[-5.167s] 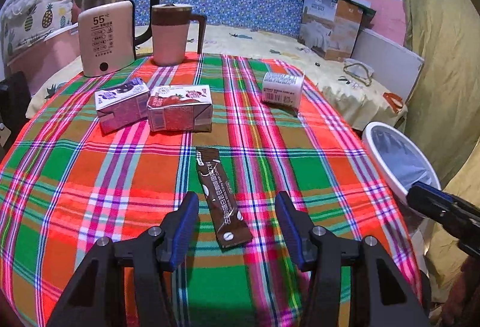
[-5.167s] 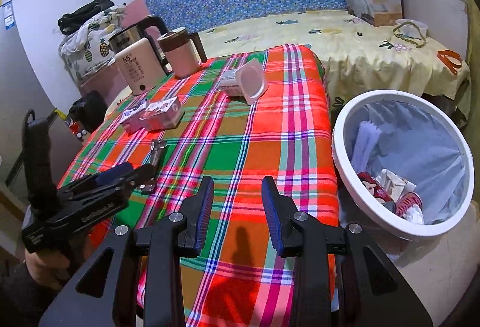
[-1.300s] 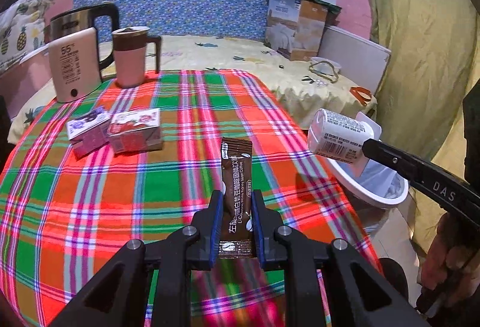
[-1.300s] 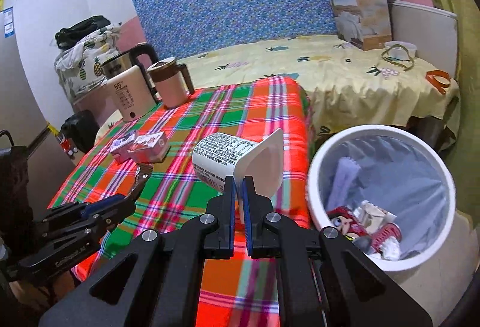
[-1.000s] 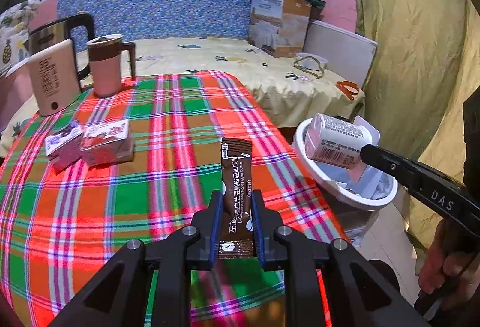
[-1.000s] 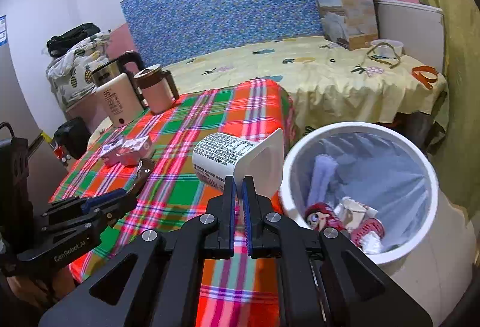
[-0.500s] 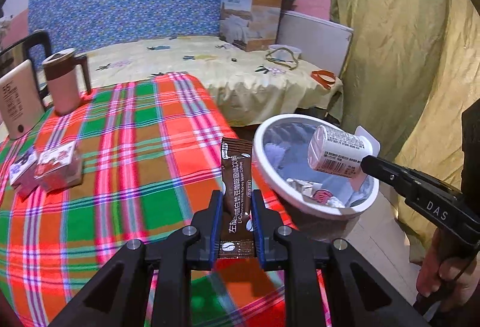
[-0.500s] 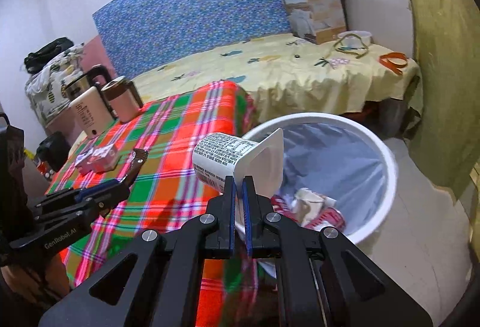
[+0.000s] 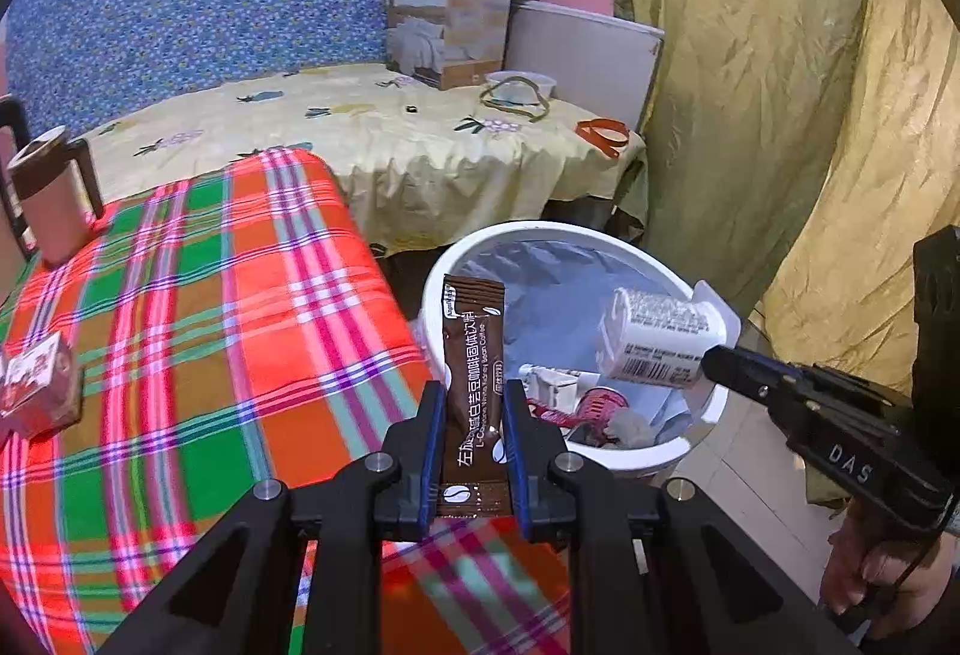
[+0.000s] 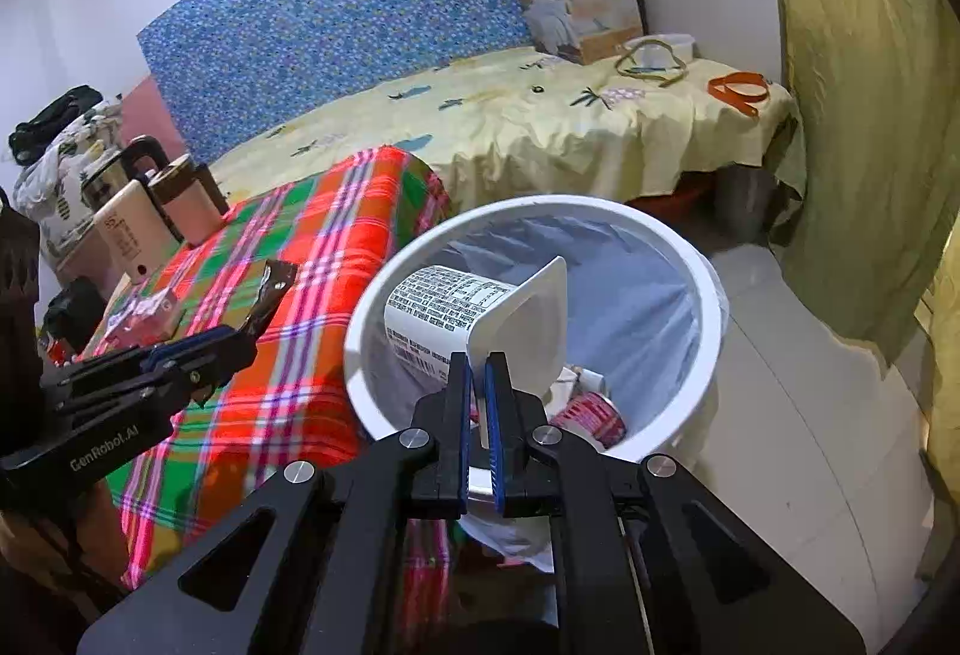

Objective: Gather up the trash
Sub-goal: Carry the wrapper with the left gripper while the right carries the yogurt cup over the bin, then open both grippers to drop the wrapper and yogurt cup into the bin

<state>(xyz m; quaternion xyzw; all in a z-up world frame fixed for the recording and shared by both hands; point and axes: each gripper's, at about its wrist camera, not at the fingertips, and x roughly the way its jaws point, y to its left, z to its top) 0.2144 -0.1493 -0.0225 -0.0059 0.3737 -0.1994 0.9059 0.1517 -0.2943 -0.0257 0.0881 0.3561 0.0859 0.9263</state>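
Two pieces of trash were in our grip. Our left tool (image 9: 474, 436) was clamped on a brown coffee sachet (image 9: 472, 349), pinching its lower half between the blue pads so that the sachet stood upright; in the left wrist view its top edge overlapped the near rim of the white trash bin (image 9: 636, 455). From the right wrist view we saw the same sachet (image 10: 270, 289) tilting up out of the left tool (image 10: 225, 349), over the edge of the plaid-covered desk (image 10: 288, 397).

Our right tool (image 10: 478, 403) was closed tight on the flat lid flap of a white yogurt cup (image 10: 444, 313), which lay on its side with the printed label facing up. The cup hung over the mouth of the bin (image 10: 711, 295), clear of the rubbish inside. In the left wrist view the cup (image 9: 654, 349) sat at the tip of the right tool (image 9: 717, 364), above the bin's far side.

The bin stood on the floor just beside the desk (image 9: 198, 355) and was lined with a grey bag (image 9: 552, 289); several wrappers and cartons (image 9: 576, 403) lay at its bottom. On the desk we could see a small red carton (image 9: 39, 394) and a pink mug (image 9: 54, 199). A bed with a yellow sheet (image 9: 384, 144) lay beyond.
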